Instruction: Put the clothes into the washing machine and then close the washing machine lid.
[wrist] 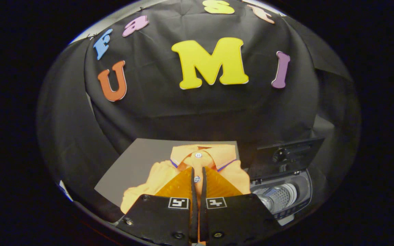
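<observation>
Orange polo shirt (197,164), crumpled, collar and buttoned placket facing up, lying on a grey mat (128,171) toward its far right corner, collar close to the far edge. Fingers (197,181) drawn nearly together over the placket, a thin fold of orange cloth showing in the narrow slit between them; apparently pinching that fold, though how firmly cannot be told. Small toy washing machine (282,194) just right of the mat, dark lid (286,157) standing upright and open behind the perforated drum (279,196), opening unobstructed.

Judged stage: gripping the shirt, before lifting. To do it well: confirm a solid pinch on several layers near the placket, not one thin layer. Lift straight up until sleeves and hem hang free of the mat. Carry right, over the front rim of the drum, clear of the raised lid. Lower deep before releasing so no cloth drapes over the rim and blocks the lid
</observation>
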`<state>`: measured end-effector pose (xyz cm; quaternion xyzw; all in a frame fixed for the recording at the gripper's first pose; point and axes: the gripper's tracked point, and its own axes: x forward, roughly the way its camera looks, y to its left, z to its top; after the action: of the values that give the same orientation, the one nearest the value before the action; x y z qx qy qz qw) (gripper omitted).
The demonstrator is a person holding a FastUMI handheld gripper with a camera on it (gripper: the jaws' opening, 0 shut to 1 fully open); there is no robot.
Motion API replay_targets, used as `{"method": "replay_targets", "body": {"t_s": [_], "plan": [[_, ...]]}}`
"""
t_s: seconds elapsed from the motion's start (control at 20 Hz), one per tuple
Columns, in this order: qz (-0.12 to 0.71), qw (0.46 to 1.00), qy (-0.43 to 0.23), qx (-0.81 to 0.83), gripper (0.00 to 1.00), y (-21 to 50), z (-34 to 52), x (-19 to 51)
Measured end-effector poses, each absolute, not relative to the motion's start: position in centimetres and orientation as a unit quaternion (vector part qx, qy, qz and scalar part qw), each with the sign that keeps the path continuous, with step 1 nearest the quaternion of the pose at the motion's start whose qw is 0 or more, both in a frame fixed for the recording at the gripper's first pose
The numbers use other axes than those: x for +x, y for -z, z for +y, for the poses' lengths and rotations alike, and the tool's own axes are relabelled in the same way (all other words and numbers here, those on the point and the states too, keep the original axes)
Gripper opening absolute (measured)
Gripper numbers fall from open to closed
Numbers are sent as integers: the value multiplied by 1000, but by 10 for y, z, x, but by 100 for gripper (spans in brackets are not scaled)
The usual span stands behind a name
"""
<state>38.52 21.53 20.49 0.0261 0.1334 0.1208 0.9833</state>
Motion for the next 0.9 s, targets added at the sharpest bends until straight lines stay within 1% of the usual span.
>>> {"method": "replay_targets", "body": {"t_s": [0.15,0.3,0.55,0.75,0.9], "plan": [[105,988,-100,52,5,-231,174,359],[70,994,-61,60,5,-255,123,344],[26,997,-34,65,5,-297,51,322],[15,998,-25,56,5,-306,-6,325],[26,997,-33,61,5,-291,-35,344]]}}
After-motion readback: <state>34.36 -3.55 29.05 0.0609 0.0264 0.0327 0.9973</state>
